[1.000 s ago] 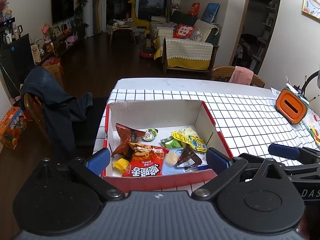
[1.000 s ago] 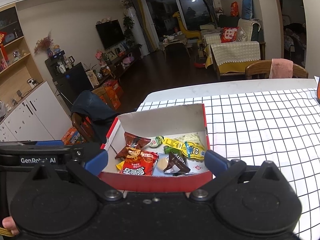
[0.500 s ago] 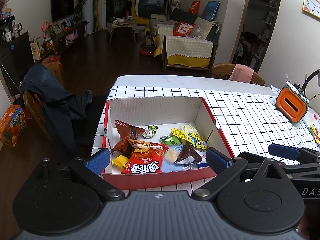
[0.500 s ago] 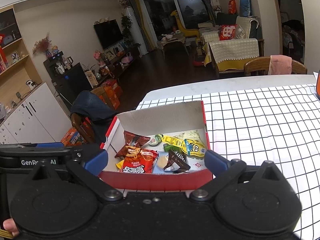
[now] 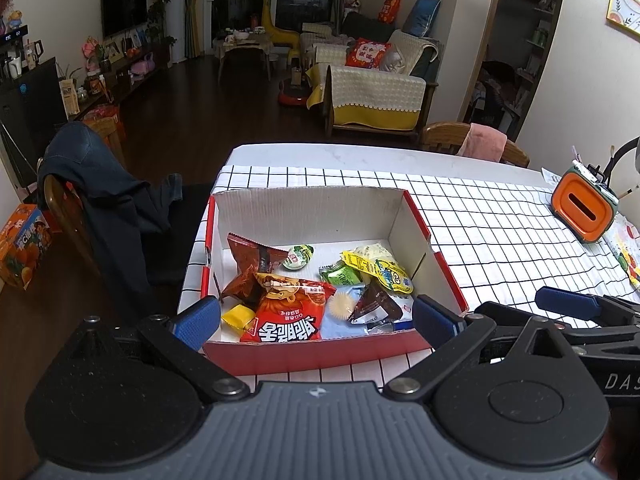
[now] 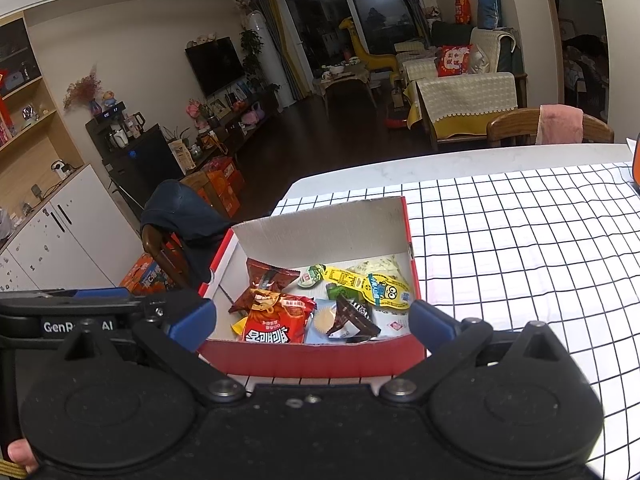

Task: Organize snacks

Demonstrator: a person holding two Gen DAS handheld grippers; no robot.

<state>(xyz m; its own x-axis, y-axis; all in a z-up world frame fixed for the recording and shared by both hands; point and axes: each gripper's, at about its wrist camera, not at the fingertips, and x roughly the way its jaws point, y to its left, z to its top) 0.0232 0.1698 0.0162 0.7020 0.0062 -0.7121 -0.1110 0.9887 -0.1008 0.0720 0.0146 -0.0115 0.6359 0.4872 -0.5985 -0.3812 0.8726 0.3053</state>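
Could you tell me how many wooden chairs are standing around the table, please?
2: one chair at the table's left side, draped with a dark jacket, and one chair at the far end holding a pink cloth. Others may be out of view.

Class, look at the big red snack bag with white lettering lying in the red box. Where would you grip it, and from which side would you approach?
Grip the red snack bag by its crimped top seam, coming down from above. It lies flat on the other snacks with the box's near wall right against its bottom edge, so a level approach is blocked. The open left gripper looks nearest.
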